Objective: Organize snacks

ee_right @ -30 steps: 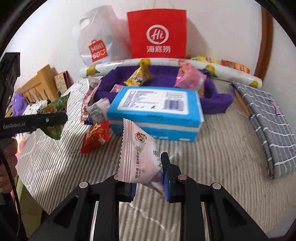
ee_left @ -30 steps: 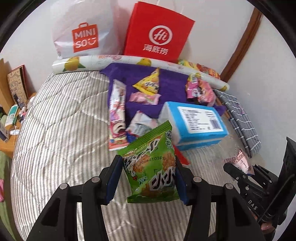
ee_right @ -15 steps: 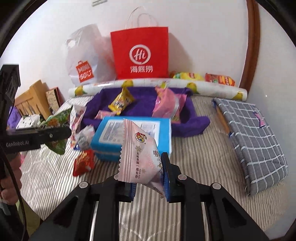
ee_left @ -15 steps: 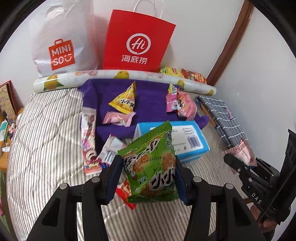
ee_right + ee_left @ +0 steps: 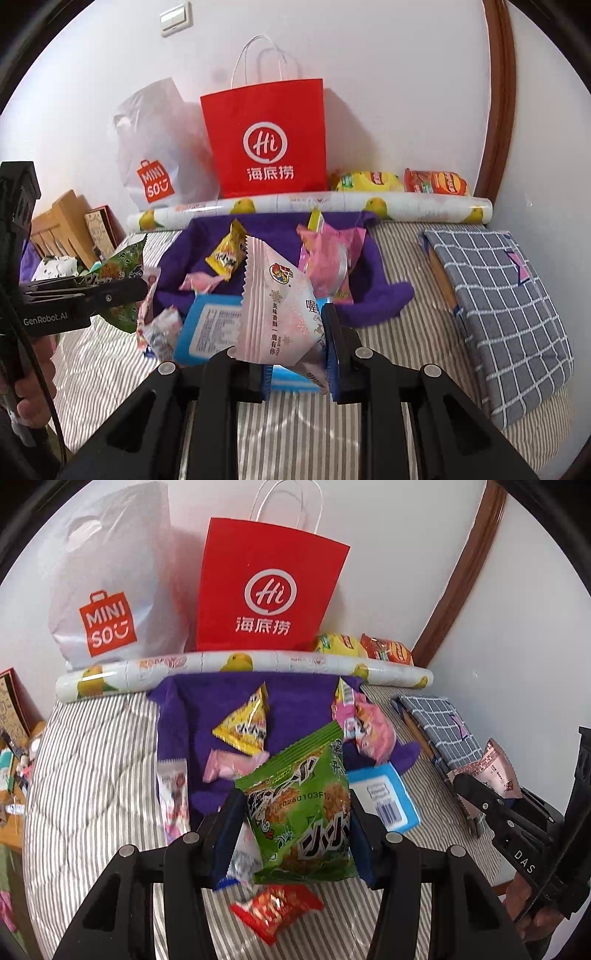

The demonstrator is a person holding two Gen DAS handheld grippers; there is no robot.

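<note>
A white-walled room with a dark wooden door frame point(image 5: 498, 110) at the right holds a bed covered in a grey-and-white striped quilt point(image 5: 99, 775). Against the wall stand a red paper carrier bag with white handles point(image 5: 266, 140) and, to its left, a white plastic shopping bag with an orange logo point(image 5: 107, 590); a long roll of white wrapping printed with yellow fruit point(image 5: 295, 208) lies across the bed in front of them. A folded grey checked cloth point(image 5: 509, 310) lies at the right, and a purple towel point(image 5: 295, 705) spreads mid-bed with a yellow triangular snack packet point(image 5: 245, 725) and pink sachets on it. A blue rectangular pack with a white label point(image 5: 388, 797) lies just beside the towel. The left gripper point(image 5: 295, 834) clamps a green crinkled snack bag point(image 5: 303, 812) upright above the quilt, over a small red wrapper point(image 5: 277, 908). The right gripper point(image 5: 295, 354) is closed on a pale pink snack pouch point(image 5: 280, 306), held up off the bed.
</note>
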